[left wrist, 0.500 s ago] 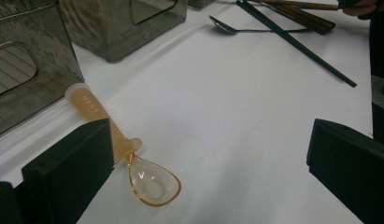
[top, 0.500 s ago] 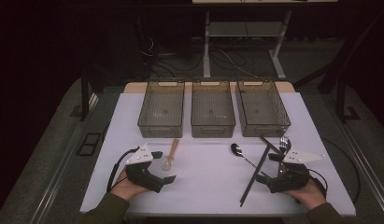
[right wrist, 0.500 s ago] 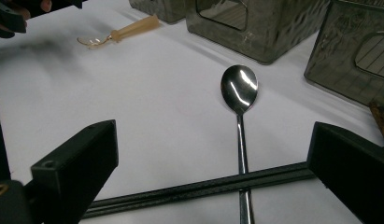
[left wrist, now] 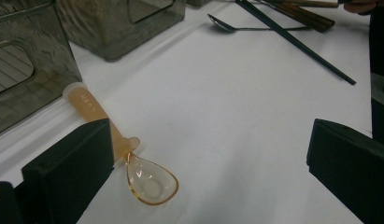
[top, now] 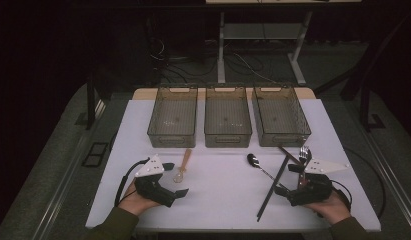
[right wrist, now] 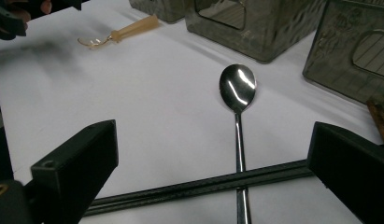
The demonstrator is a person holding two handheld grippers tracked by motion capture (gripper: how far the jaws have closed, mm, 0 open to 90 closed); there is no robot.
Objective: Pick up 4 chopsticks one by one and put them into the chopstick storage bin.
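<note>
High view showed a white worktop (top: 228, 200) carrying three smoked-plastic bins (top: 228, 117) in a row at its far edge, all three apparently empty, so the sorting work judged from this layout had not yet begun. Every utensil lay loose on the worktop: an amber plastic spoon (top: 183, 165) in front of the left bin, a steel spoon (top: 260, 167) nearer the middle, a long black chopstick (top: 273, 187) lying diagonally across the steel spoon's handle, and a fork (top: 305, 154) with a brown stick beside it at the right bin's near corner. All of these remained to be lifted and placed (which bin suits which item cannot be told). The left tongs (top: 175, 192) rested low on the worktop with the jaws spread wide and held nothing; in the left gripper view the amber plastic spoon (left wrist: 133, 168) lay just beside the left jaw, its clear bowl between the jaws but unpinched. The right tongs (top: 288, 192) were likewise spread wide and empty; in the right gripper view the black chopstick (right wrist: 203, 184) ran across between the jaws over the handle of the steel spoon (right wrist: 238, 93), with neither pad pressing on either.
</note>
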